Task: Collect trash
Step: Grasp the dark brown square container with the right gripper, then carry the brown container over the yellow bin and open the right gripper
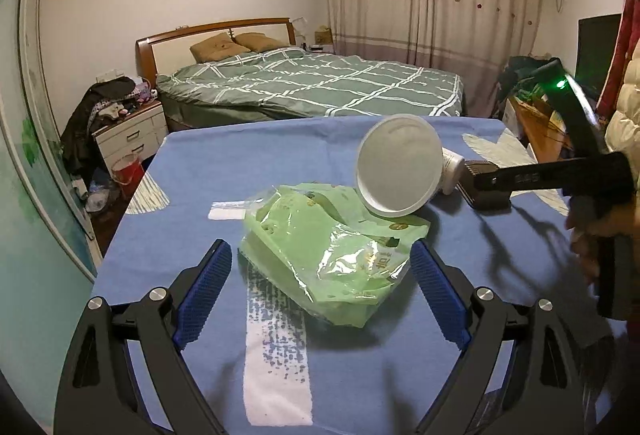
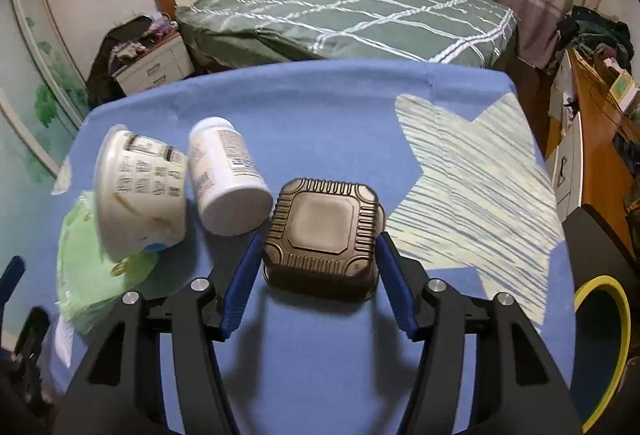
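A crumpled green plastic bag (image 1: 320,255) lies on the blue tablecloth (image 1: 240,171) between the wide-apart fingers of my left gripper (image 1: 320,247), which is open; the right pad is close to the bag's edge. A white paper bowl (image 1: 396,167) leans tilted on the bag, with a white bottle (image 2: 228,183) lying on its side beside it. A black ribbed box (image 2: 322,235) sits on the cloth between the blue pads of my right gripper (image 2: 320,241). The pads flank it with a slim gap on the left, so the gripper is open.
A black bin with a yellow rim (image 2: 600,319) stands at the table's right edge. Beyond the table's far edge are a bed (image 1: 320,83), a white nightstand (image 1: 132,135) piled with clothes and a wooden desk (image 2: 592,139) on the right. A hand (image 1: 588,235) holds the right gripper.
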A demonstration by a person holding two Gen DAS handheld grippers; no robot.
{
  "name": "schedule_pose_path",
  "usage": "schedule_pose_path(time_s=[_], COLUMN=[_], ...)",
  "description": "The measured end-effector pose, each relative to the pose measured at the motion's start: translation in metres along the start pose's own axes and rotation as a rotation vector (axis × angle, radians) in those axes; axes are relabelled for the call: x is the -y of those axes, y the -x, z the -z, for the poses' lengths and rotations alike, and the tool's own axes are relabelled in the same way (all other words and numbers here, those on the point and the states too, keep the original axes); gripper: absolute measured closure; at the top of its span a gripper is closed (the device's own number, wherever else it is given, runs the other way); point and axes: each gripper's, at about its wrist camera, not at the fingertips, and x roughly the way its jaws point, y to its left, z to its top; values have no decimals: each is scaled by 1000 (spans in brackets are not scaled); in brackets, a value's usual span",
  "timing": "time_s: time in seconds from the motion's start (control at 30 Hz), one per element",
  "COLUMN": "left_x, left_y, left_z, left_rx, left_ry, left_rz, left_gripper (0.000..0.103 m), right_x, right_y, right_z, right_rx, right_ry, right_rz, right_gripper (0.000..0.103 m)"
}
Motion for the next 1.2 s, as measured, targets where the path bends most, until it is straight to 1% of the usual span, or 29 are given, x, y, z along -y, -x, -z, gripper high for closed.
schedule_pose_path(time_s=[0.13,0.23,0.37,0.47,0.5,0.57,0.6,0.67,0.73,0.77,0.8,0.87,1.03,1.2], left_x=[3,7,9,9,9,11,12,15,18,20,22,26,36,46], left_y=[-1,1,4,4,4,5,5,6,6,7,7,7,7,6], left_z=[-2,-1,-1,-1,-1,0,0,0,1,1,1,1,1,-4], left_rx=[-1,5,5,5,6,7,7,9,6,4,2,-2,-25,-41], left_ry=[-3,-16,-16,-17,-19,-28,-32,-39,-47,-50,-53,-62,-80,-92], left_rz=[5,4,4,4,3,3,4,7,14,17,21,27,44,61], left_gripper=[13,13,13,13,13,13,13,13,13,13,13,13,13,13], right_x=[0,4,15,33,36,54,76,91,126,146,153,189,241,265], right_y=[-8,-8,9,41,45,64,77,88,102,107,109,111,102,88], right_z=[4,6,8,19,21,33,45,54,72,82,84,103,125,138], right_rx=[-6,5,27,71,79,110,126,137,157,157,155,133,73,22], right_ry=[-4,-15,-27,-38,-42,-71,-105,-143,-213,-251,-266,-337,-416,-439], right_rz=[13,6,-14,-26,-23,5,41,85,170,216,230,289,358,373], right_gripper=[44,46,46,46,46,46,46,46,46,46,45,45,45,45])
